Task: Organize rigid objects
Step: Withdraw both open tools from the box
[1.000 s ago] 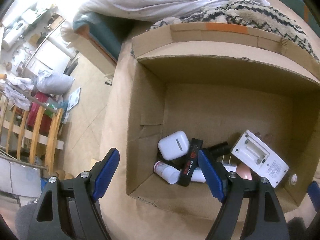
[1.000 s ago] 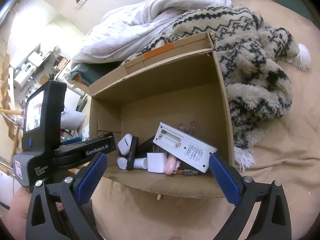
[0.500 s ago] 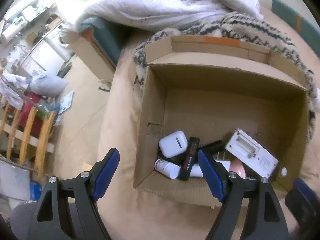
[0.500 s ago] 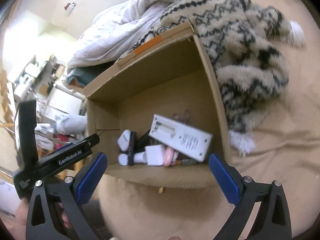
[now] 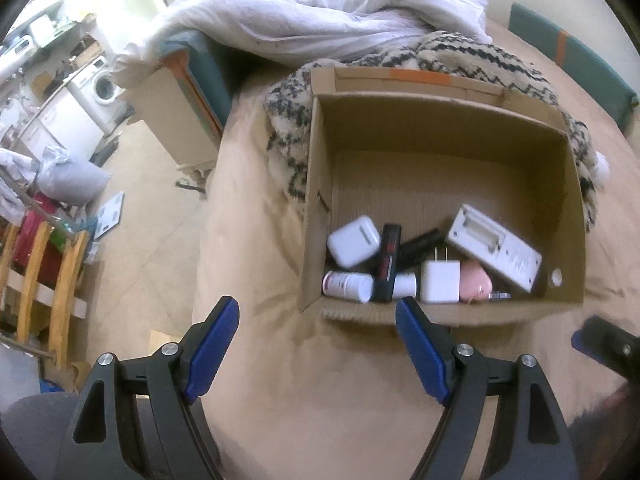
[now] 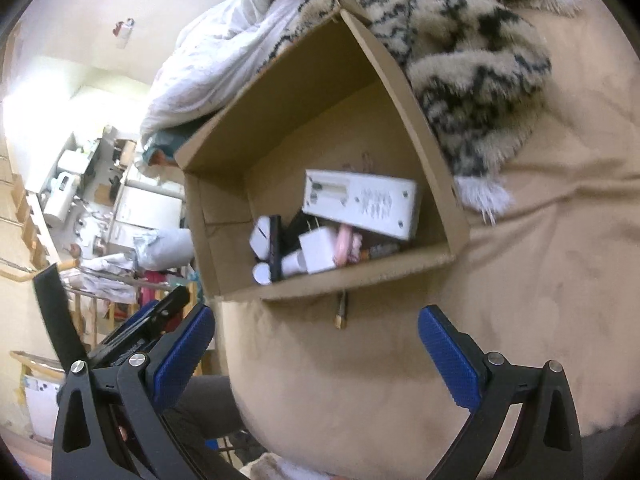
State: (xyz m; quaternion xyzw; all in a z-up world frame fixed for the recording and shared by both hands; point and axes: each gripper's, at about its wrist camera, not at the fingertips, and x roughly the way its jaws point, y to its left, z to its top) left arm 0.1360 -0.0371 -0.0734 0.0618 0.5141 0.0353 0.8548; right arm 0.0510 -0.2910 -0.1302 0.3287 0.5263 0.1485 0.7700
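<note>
An open cardboard box [image 5: 316, 184] [image 6: 404, 92] sits on a tan bed. Inside, along its near wall, lie a white earbud case [image 5: 353, 242], a black and red stick [image 5: 389, 260], a white pill bottle [image 5: 347, 286], a white plug adapter [image 5: 440, 281] [image 6: 318, 249], a pink item [image 5: 475, 285] and a white remote-like device [image 5: 494, 247] [image 6: 360, 202]. My left gripper [image 5: 316, 338] is open and empty, held short of the box's near wall. My right gripper [image 6: 316, 346] is open and empty, also back from the box.
A patterned fleece blanket [image 6: 472, 48] and a white duvet [image 5: 320, 12] lie behind and right of the box. A small brass-tipped object [image 6: 340, 312] lies on the bed before the box. The bed's left edge drops to a cluttered floor [image 5: 132, 216].
Both grippers have pulled back and up from the box, which now looks smaller and farther. The right view has tilted. Both stay open and empty.
</note>
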